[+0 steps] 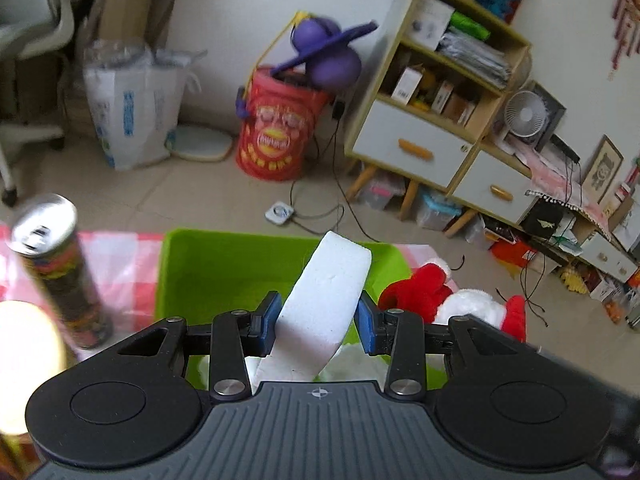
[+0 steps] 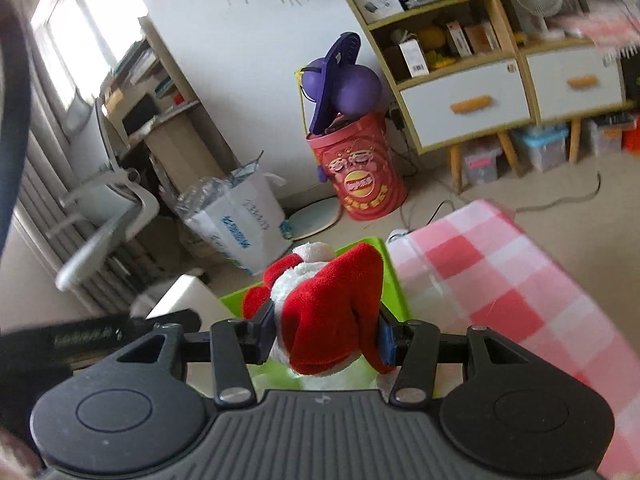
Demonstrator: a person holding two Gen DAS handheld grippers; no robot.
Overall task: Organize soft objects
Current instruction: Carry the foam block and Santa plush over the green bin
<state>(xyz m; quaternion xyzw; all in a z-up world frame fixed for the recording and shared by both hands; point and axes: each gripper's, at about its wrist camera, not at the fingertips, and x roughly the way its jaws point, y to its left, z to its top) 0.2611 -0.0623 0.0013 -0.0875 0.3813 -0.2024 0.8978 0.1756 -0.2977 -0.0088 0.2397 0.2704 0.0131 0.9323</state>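
My left gripper (image 1: 318,322) is over the green bin (image 1: 200,268), with a white foam block (image 1: 324,300) standing tilted between its blue pads; the right pad stands slightly off the foam. My right gripper (image 2: 326,334) is shut on a red and white plush toy (image 2: 332,300) and holds it over the green bin's (image 2: 394,292) far edge. The plush also shows at the right of the left wrist view (image 1: 424,294). The foam block and the left gripper show at the left of the right wrist view (image 2: 180,296).
A tall dark can (image 1: 60,268) stands on the pink checked tablecloth (image 1: 120,264) left of the bin. The cloth runs on to the right (image 2: 500,280). On the floor beyond are a red barrel (image 1: 276,128), a white bag (image 1: 132,108) and a wooden cabinet (image 1: 432,120).
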